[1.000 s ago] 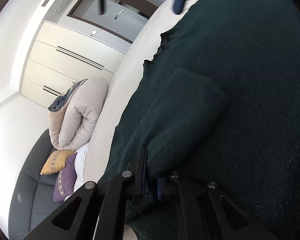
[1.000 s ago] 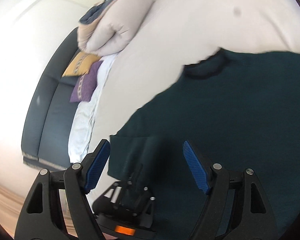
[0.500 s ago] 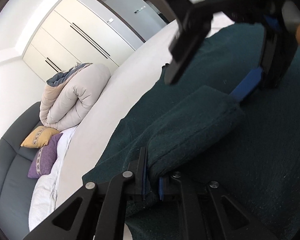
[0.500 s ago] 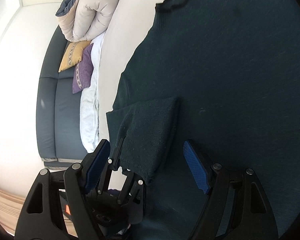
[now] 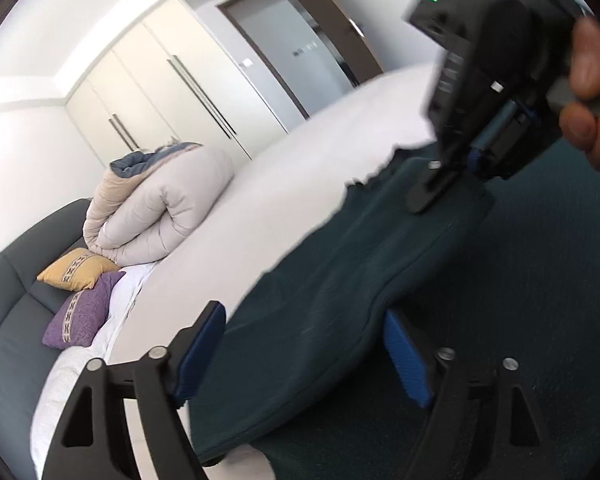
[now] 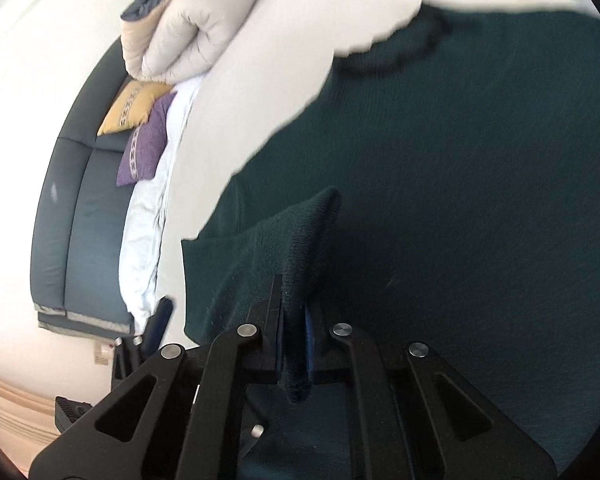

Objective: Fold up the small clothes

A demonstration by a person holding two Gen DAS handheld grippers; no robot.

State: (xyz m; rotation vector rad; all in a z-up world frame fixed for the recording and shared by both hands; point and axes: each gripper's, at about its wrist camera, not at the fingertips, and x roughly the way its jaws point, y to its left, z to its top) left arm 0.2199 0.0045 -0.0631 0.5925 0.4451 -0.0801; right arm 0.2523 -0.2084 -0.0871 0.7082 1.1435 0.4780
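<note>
Right gripper: jaws have just closed and now pinch a raised fold of the sweater; the knit stands up between the blue pads.
Left gripper: jaws have just opened and stand wide apart; the folded sleeve lies between the pads, untouched by them.
Hand: fingers wrapped round the black body of the right gripper, seen at upper right in the left wrist view.
Sweater: dark green knit, spread flat on the bed, its scalloped neckline toward the far edge.
Writing: none that can be read on any item.
Beyond: rolled beige duvet; yellow cushion and purple cushion on the dark headboard; cream wardrobe.
</note>
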